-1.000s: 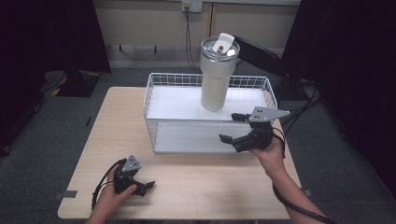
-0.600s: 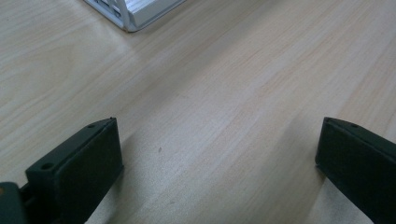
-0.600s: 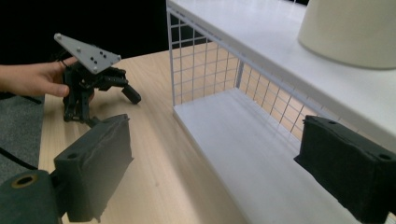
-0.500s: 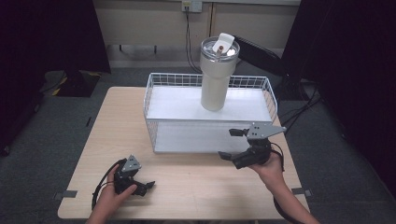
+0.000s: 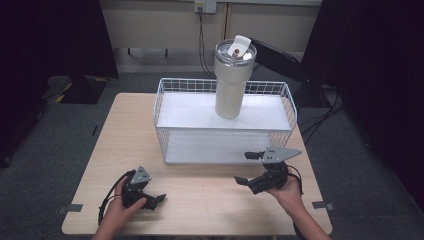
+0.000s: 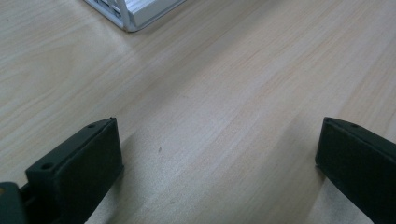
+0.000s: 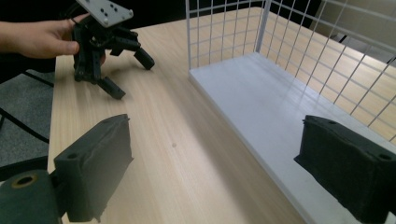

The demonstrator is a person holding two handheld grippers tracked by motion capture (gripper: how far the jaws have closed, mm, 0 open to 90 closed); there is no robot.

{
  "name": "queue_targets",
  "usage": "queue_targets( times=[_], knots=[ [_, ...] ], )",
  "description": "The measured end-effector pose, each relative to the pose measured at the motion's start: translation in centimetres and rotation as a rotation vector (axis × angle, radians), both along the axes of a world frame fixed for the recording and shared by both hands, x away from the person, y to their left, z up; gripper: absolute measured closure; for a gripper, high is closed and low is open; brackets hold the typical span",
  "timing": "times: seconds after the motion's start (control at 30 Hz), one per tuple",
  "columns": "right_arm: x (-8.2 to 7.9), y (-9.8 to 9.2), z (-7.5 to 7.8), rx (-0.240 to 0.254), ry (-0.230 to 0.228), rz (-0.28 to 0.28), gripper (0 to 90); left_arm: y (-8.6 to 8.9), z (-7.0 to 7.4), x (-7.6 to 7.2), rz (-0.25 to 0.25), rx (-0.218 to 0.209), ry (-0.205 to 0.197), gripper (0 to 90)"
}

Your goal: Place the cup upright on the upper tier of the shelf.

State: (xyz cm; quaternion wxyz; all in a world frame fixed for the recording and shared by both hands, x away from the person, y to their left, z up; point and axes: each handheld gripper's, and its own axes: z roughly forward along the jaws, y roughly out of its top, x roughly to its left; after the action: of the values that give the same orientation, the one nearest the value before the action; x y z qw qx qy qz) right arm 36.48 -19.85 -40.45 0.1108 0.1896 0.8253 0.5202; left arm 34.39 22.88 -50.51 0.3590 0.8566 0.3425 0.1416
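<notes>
- Upper centre of the high view: cream tumbler (image 5: 231, 82) with clear lid, upright in the far part of the white wire basket (image 5: 165, 131).
- Lower right: right gripper (image 5: 249, 169) before the basket, jaws wide, empty.
- Lower left: left gripper (image 5: 155, 200) low on the table (image 5: 210, 200), jaws wide.
- Right gripper view adds the left gripper (image 7: 128, 73) at upper left and the basket's bare floor.

Wooden table (image 5: 200, 200); wire basket (image 5: 165, 100) on it
</notes>
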Motion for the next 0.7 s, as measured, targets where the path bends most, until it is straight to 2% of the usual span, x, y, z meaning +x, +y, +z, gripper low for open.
queue_targets(
  times=[0.17,0.5,0.7],
  knots=[
    [-0.3,-0.1,-1.3,0.0,0.019,0.004,8.9,0.0,0.0,0.0,0.0,0.0,0.0,0.0],
    [-0.9,-0.1,-4.0,-0.04,0.052,0.017,8.8,0.0,0.0,0.0,0.0,0.0,0.0,0.0],
    [-1.5,-0.3,-6.5,-0.103,0.088,0.004,8.8,0.0,0.0,0.0,0.0,0.0,0.0,0.0]
  ],
)
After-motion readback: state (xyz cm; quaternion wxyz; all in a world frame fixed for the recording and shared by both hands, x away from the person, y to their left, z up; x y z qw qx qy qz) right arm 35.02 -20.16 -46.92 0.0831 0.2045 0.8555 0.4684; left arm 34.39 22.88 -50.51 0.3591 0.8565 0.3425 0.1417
